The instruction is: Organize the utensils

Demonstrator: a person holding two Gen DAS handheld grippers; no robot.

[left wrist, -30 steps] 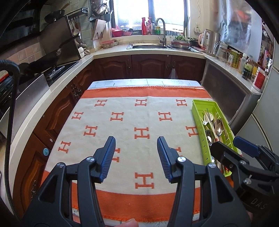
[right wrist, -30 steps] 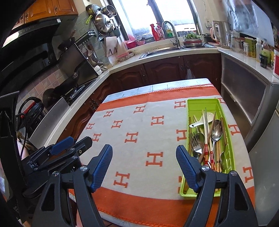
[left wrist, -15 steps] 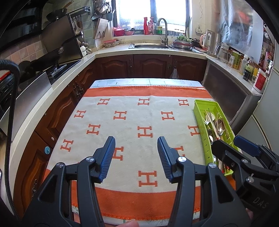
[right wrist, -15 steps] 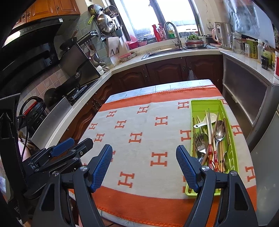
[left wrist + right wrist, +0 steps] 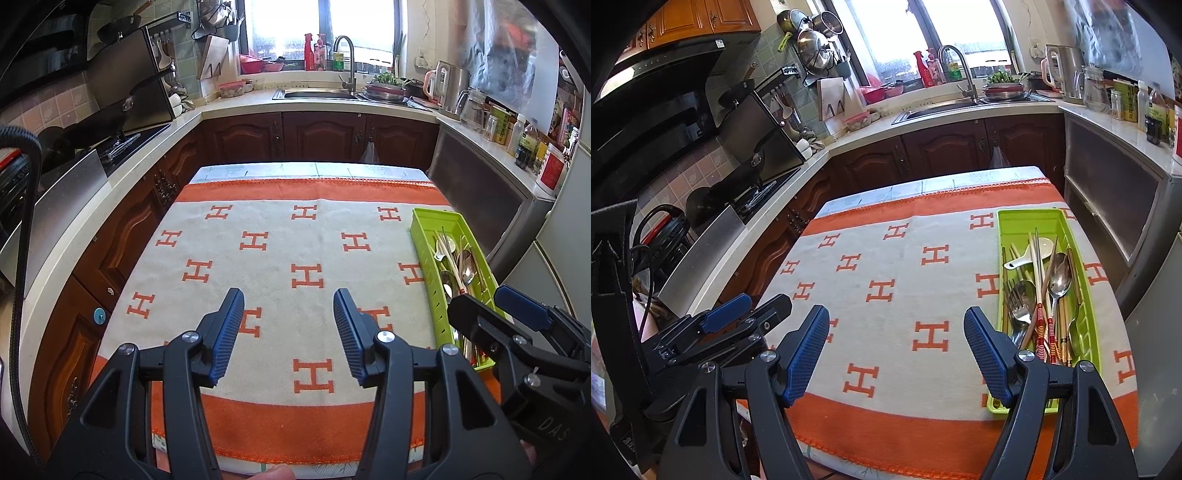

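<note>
A lime green utensil tray [image 5: 1027, 221] lies at the right edge of the table on an orange and cream cloth [image 5: 894, 266]. It holds spoons [image 5: 1059, 277], a fork [image 5: 1017, 304], a white ladle spoon [image 5: 1030, 254] and several chopsticks [image 5: 1039, 325]. The tray also shows in the left wrist view [image 5: 436, 221]. My left gripper [image 5: 288, 332] is open and empty above the cloth's near edge. My right gripper [image 5: 897, 350] is open and empty, just left of the tray's near end. The right gripper also shows in the left wrist view [image 5: 517, 325].
Dark wood cabinets and a pale counter [image 5: 314, 103] wrap around the table on the left, far and right sides. A sink with a tap [image 5: 345, 51] is at the back. A stove with a pan [image 5: 110, 125] is on the left. A grey fridge [image 5: 554, 266] stands right.
Both grippers have drawn back and risen a little, so more of the table's far end shows. Both stay open and empty. The tray and utensils have not moved.
</note>
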